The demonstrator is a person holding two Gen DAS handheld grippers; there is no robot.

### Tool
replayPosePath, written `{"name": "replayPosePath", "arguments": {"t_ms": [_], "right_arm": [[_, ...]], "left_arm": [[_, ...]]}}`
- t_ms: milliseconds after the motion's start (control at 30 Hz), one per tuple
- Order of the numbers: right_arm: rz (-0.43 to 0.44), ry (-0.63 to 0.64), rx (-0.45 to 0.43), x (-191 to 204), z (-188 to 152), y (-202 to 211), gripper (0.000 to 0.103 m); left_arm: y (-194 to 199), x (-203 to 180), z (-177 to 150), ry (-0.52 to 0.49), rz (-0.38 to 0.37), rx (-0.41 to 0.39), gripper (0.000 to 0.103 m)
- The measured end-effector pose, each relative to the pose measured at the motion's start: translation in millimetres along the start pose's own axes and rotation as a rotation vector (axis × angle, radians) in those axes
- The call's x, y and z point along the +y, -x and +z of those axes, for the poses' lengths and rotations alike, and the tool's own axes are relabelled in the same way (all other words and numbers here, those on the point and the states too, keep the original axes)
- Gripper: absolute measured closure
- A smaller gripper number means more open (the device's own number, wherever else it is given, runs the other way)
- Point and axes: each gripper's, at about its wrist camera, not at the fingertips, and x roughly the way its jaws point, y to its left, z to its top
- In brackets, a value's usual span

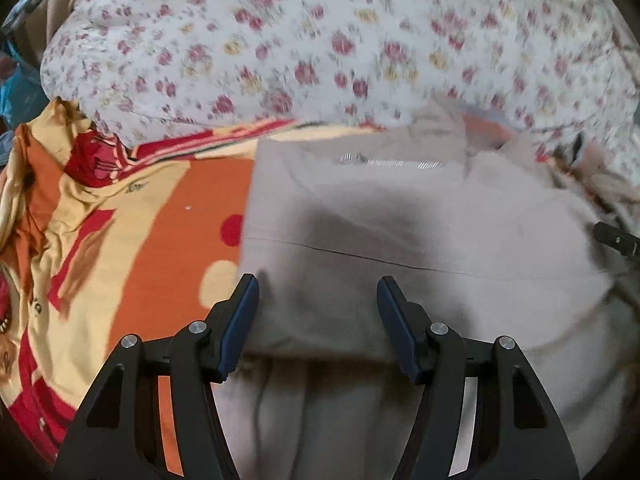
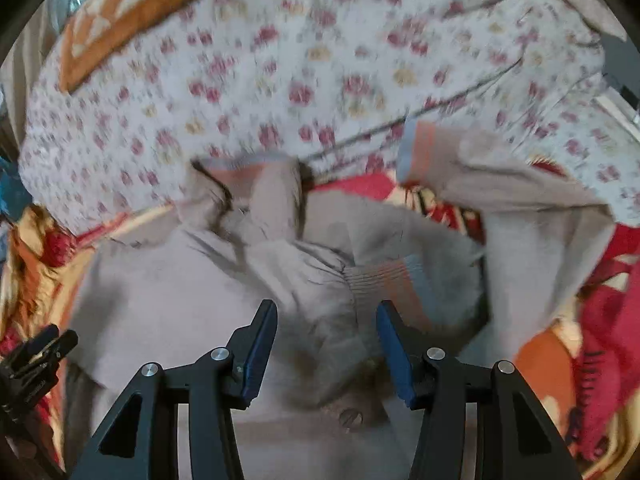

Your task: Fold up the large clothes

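Observation:
A large beige garment (image 1: 420, 232) lies partly folded on an orange, red and cream blanket (image 1: 160, 232). My left gripper (image 1: 318, 292) is open above the garment's near left part, with cloth between and below its fingers. In the right wrist view the garment (image 2: 180, 280) is bunched, with a striped cuff (image 2: 392, 276) and a sleeve (image 2: 520, 200) reaching to the right. My right gripper (image 2: 326, 316) is open over the bunched middle, with nothing gripped. A button (image 2: 351, 419) shows near its base.
A white floral quilt (image 1: 320, 40) is heaped behind the garment, also in the right wrist view (image 2: 320, 60). An orange patterned cushion (image 2: 132, 12) lies on it. The blanket (image 2: 560, 360) is rumpled at both sides. The other gripper (image 2: 36, 356) shows at the left edge.

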Motion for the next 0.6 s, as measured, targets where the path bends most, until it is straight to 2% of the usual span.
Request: {"name": "replayPosePath", "arguments": {"t_ms": [67,133,300,367,500,600], "right_arm": [[-0.067,0.011,0.027,-7.5,-2.5,-23.6,0.053],[-0.096,0.012,0.036,-16.2,-5.1,-35.4,0.053],[-0.044,0.001,0.014,-21.7,-6.5,-6.7,0.052],[-0.003,0.019,0.018,-19.8,-13.8,5.2,0.046],[0.006,0.052,0.101,-20.2,-35.8,6.0,0.043],[0.061,0.027,0.060,-29.7,-47.2,33.3,0.038]], "left_arm": [[-14.3,-2.8,-1.1,0.002,0.012,0.025,0.041],[-18.7,-2.5,-1.8,0.008,0.015,0.022,0.041],[-20.4,-2.8,-1.9,0.010,0.021,0.018,0.041],[-20.0,-3.7,-2.1,0.011,0.023,0.016,0.041],[-19.7,-2.6,-2.8,0.014,0.014,0.013,0.041],[-20.0,-0.3,-3.5,0.026,0.002,0.015,0.041]]}}
